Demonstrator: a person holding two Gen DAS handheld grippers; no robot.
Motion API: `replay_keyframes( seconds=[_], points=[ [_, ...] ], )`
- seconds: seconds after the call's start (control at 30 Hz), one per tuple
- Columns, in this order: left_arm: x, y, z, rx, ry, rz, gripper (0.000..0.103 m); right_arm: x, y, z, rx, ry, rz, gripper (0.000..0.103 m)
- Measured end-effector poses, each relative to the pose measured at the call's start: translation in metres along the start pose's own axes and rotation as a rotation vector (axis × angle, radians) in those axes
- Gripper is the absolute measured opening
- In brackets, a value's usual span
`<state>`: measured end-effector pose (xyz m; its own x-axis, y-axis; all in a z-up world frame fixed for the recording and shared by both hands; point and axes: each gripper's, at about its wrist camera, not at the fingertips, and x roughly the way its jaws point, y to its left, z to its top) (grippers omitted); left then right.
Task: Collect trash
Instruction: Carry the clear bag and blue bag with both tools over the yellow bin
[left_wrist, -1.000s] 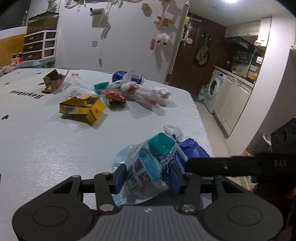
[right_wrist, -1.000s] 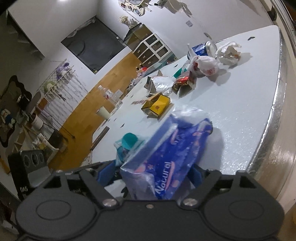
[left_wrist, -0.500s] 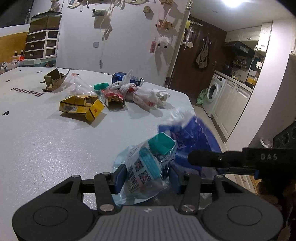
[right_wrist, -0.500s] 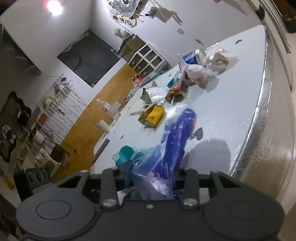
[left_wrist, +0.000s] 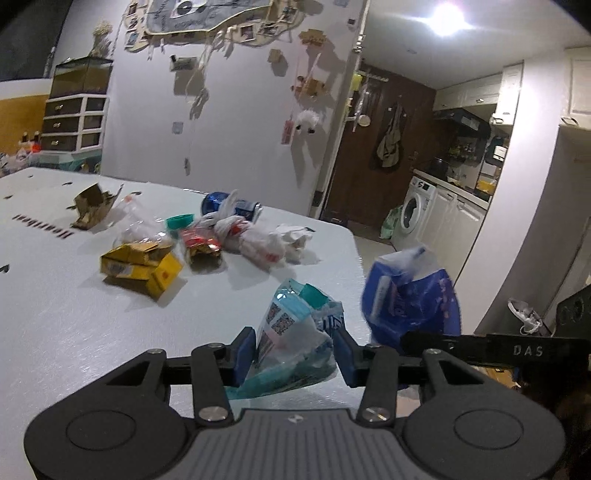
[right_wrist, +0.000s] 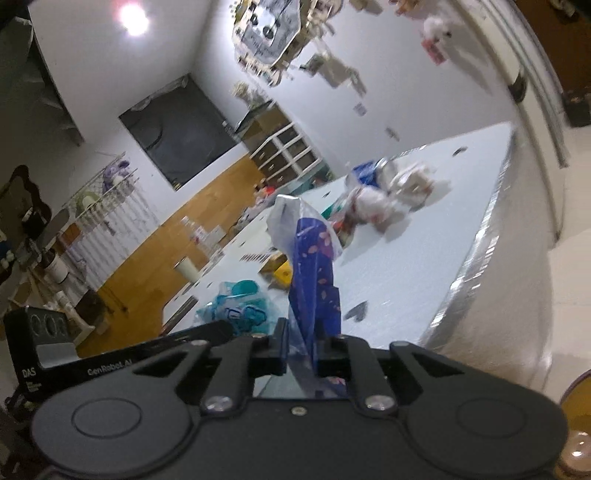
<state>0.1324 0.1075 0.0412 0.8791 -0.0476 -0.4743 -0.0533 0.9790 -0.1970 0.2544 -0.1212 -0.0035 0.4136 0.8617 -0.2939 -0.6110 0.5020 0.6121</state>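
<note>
White foam-like counter (left_wrist: 51, 317) carries the litter. From the left wrist view, far left lies a torn brown cardboard scrap (left_wrist: 92, 205), then a crushed yellow carton (left_wrist: 142, 266) beside a clear wrapper, a teal cap (left_wrist: 179, 221), a red foil packet (left_wrist: 201, 245), a blue can (left_wrist: 229, 203) and knotted white plastic bags (left_wrist: 255, 240) near the far edge.

Nearer, the left tongs (left_wrist: 293, 356) pinch a clear teal-printed plastic bag (left_wrist: 291, 332), its blue pads pressing both sides; the jaws have just been closing a little on it.

Right of that, off the counter edge, hangs a blue plastic wrapper (left_wrist: 410, 299). The right tongs (right_wrist: 301, 350) are clamped tight on its lower part (right_wrist: 314, 280), jaws having just closed, so it stands up between the fingers, lifted above the counter.
</note>
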Motion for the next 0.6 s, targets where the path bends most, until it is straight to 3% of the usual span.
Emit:
replay_keyframes(
  seconds=[0.27,0.6],
  points=[
    [0.012,-0.014,-0.014,0.037,0.047,0.017,0.046,-0.039,-0.017,0.0,0.013,-0.064,-0.075,0.012],
    [0.025,-0.007,-0.032,0.02,0.121,0.035,0.05,-0.035,-0.016,-0.009,0.002,-0.038,-0.074,0.012]
  ],
)
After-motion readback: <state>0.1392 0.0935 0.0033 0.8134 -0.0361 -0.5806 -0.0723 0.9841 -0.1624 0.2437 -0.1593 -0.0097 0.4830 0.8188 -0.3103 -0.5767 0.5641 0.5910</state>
